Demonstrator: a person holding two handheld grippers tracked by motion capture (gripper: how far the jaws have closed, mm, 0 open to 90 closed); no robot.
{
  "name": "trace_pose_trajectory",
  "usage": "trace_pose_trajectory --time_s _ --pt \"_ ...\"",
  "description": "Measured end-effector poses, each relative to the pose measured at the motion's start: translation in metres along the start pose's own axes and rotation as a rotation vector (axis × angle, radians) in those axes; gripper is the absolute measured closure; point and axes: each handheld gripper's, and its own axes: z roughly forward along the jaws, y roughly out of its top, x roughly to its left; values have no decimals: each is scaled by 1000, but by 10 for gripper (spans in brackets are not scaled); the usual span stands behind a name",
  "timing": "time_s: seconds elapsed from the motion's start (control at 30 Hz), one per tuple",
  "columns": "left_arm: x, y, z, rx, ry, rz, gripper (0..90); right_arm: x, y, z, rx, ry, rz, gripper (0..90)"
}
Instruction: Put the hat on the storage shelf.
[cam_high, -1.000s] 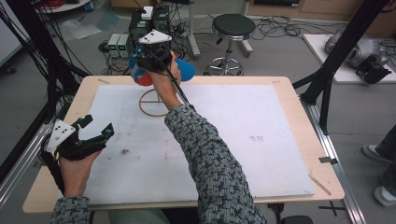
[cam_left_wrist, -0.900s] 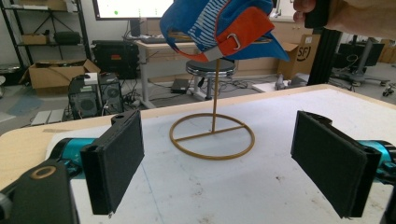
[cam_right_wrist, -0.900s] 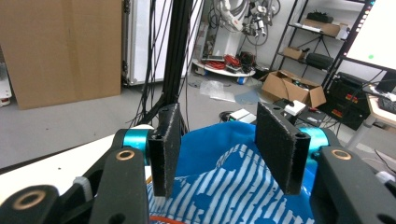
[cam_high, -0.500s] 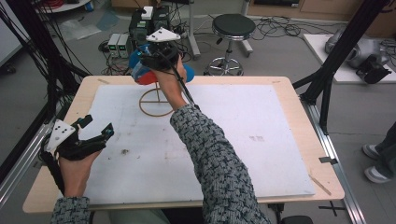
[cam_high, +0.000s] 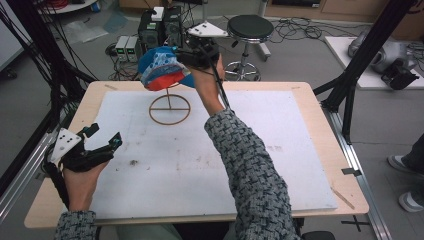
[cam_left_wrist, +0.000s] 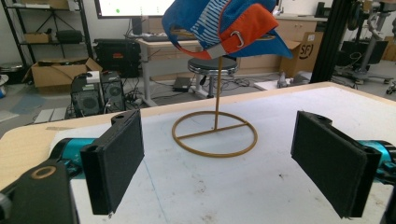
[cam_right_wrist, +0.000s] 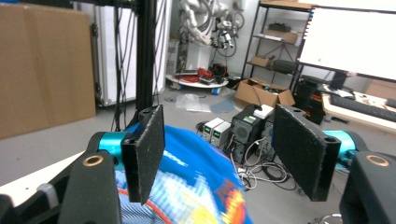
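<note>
Left gripper (cam_high: 102, 145) held low at near left, hand (cam_high: 80, 180) under it, jaws wide apart, nothing between. Right arm (cam_high: 240, 160) stretched forward and raised, right gripper (cam_high: 187, 57) up high, jaws apart, apparently not clamping anything.

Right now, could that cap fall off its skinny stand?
It might. The cap sits tilted on a thin gold stand, so a nudge could tip it off. The right gripper is open and very close beside it, so it could bump the cap. The stand has a light ring base, so it may topple too.
</note>
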Motion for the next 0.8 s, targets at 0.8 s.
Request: trace_pose_trajectory --time_s 0.8 --pt "-1 -3 2 20 10 9 172 -80 -37 -132 -51 -152 68 221"
